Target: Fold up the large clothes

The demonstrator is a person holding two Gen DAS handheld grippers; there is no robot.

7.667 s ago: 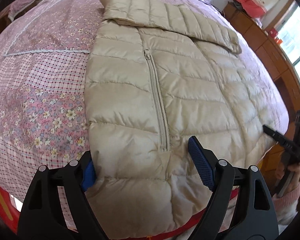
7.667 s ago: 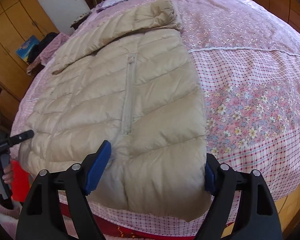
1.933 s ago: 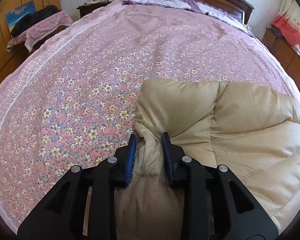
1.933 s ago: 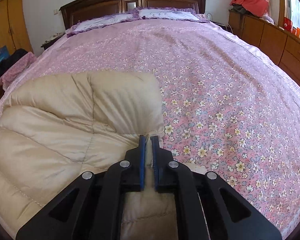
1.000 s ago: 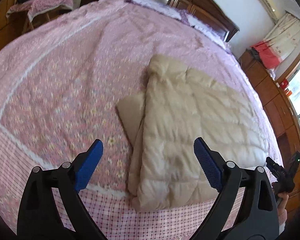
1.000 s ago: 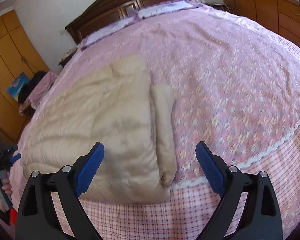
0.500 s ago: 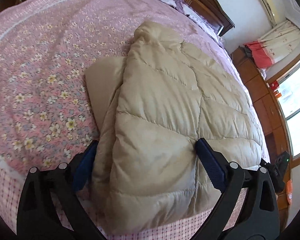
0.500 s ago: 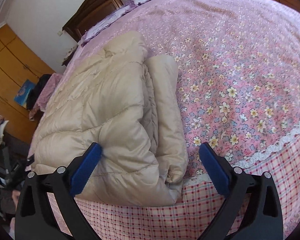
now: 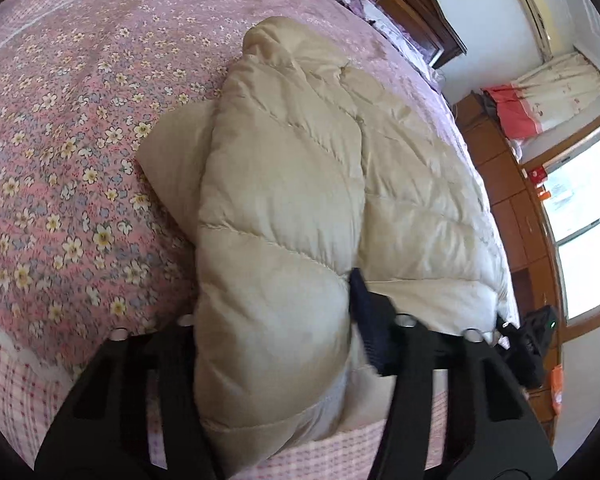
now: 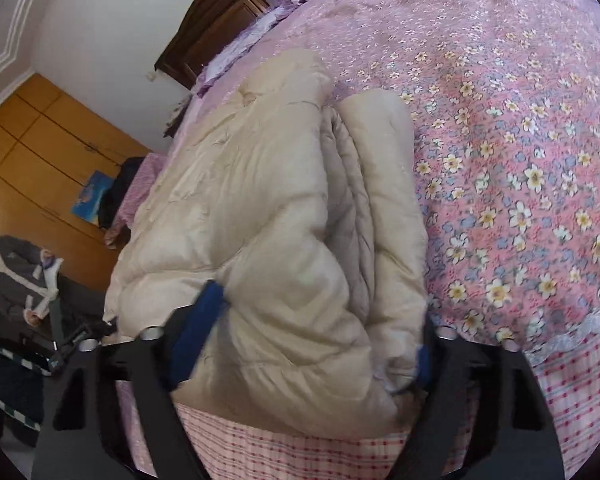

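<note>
A beige quilted down jacket [image 9: 300, 200] lies folded in half on the pink floral bedspread [image 9: 60, 140], near the bed's front edge. My left gripper [image 9: 272, 320] has its jaws pressing in on the thick left end of the fold; its left finger is hidden under the fabric. In the right wrist view the jacket [image 10: 260, 208] shows several stacked layers at its right edge. My right gripper [image 10: 312, 328] squeezes the bulky right end of the jacket between its blue pads [image 10: 198, 324].
The wooden headboard [image 10: 228, 12] and pillows are at the far end of the bed. A wooden cabinet [image 9: 512, 200] and a window stand at the right; a yellow wardrobe [image 10: 40, 152] and a person [image 10: 12, 264] at the left.
Both grippers were open and back from the folded jacket; they have moved forward over its two near ends and closed in on the padded fabric.
</note>
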